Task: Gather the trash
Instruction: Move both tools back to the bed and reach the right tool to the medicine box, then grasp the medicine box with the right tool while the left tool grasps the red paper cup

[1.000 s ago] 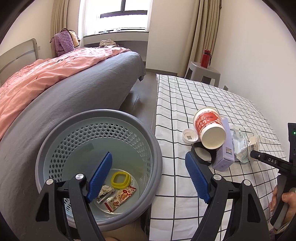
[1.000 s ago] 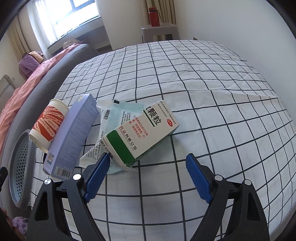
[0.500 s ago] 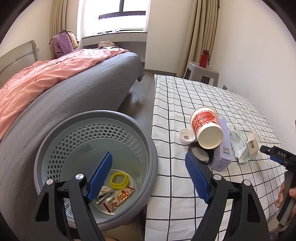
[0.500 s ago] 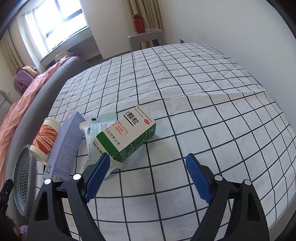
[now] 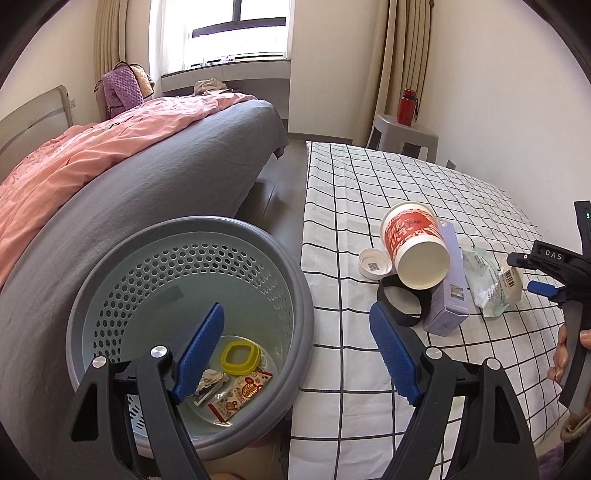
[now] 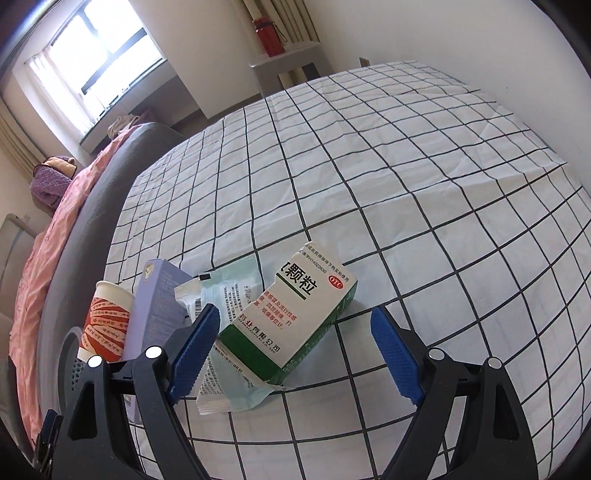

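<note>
- I am working in a bedroom of a home: a bed (image 5: 155, 177) with a grey cover and a rumpled pink duvet (image 5: 92, 147) fills the left of my left wrist view.
- Behind it I see a window (image 5: 221, 29) with beige curtains (image 5: 406, 55) and a sill carrying a purple knitted bag (image 5: 120, 92).
- A second surface beside the bed wears a white sheet with a black grid (image 6: 369, 166).
- In the far corner a small grey stool (image 5: 406, 136) holds a red water bottle (image 5: 407, 106).
- A grey perforated waste basket (image 5: 236, 229) stands between the two, with household wrappers inside.
</note>
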The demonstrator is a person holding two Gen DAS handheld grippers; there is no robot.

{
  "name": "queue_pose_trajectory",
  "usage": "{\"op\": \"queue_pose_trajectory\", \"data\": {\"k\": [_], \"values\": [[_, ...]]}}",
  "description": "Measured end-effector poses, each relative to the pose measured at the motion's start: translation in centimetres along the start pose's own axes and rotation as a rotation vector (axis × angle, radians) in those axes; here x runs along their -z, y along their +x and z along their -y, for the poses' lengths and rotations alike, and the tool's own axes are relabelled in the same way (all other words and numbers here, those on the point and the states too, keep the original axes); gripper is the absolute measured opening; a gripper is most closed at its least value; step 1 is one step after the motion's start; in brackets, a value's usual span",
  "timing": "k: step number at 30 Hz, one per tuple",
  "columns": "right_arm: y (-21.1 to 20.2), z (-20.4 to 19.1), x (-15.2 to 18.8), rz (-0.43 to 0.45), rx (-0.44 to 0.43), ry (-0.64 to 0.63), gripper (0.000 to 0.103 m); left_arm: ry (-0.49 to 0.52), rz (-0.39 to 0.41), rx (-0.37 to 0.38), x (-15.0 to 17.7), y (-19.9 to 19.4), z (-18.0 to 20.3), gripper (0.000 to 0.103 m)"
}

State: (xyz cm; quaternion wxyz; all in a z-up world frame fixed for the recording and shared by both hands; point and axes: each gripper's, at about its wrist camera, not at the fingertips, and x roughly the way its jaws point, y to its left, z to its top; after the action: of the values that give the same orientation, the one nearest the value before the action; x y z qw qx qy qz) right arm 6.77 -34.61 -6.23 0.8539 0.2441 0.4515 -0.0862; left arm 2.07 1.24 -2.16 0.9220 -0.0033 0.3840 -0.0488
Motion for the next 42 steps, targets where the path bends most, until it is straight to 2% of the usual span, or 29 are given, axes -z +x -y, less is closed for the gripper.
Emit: {"op": "queue_pose_trajectory", "data": {"k": [8, 10, 13, 15, 28, 34, 42], "values": [[0.5, 0.7, 1.0, -0.08, -0.048, -0.014, 0.081, 0.001, 0.0, 0.008, 0.0, 0.0, 0.2, 0.078], [0.4, 1.0, 1.3, -0.089, -0.076, -0.011, 0.073, 0.003, 0.002, 0.009, 0.0, 0.0, 0.3, 0.078], [-0.2, 0.9, 1.6, -0.089, -0.108, -0.026, 0.056, 0.005, 0.005, 0.008, 0.0, -0.1, 0.4, 0.078], [-0.6, 0.6, 1.7, -0.079, -0.092, -0.051, 0.048, 0.005, 0.006, 0.005, 0.0, -0.1, 0.4, 0.078], [-2.8, -1.6, 4.0, -0.003, 0.075, -0.289, 0.046, 0.006, 0.01, -0.007, 0.1, -0.3, 0.2, 0.078], [-3.2, -1.1, 4.8, -0.008, 0.066, -0.294, 0.046, 0.052, -0.01, -0.008, -0.3, 0.2, 1.4, 0.078], [-4.1, -0.9, 4.8, 0.006, 0.036, -0.291, 0.046, 0.076, -0.027, 0.067, -3.2, 0.5, 4.0, 0.078]]}}
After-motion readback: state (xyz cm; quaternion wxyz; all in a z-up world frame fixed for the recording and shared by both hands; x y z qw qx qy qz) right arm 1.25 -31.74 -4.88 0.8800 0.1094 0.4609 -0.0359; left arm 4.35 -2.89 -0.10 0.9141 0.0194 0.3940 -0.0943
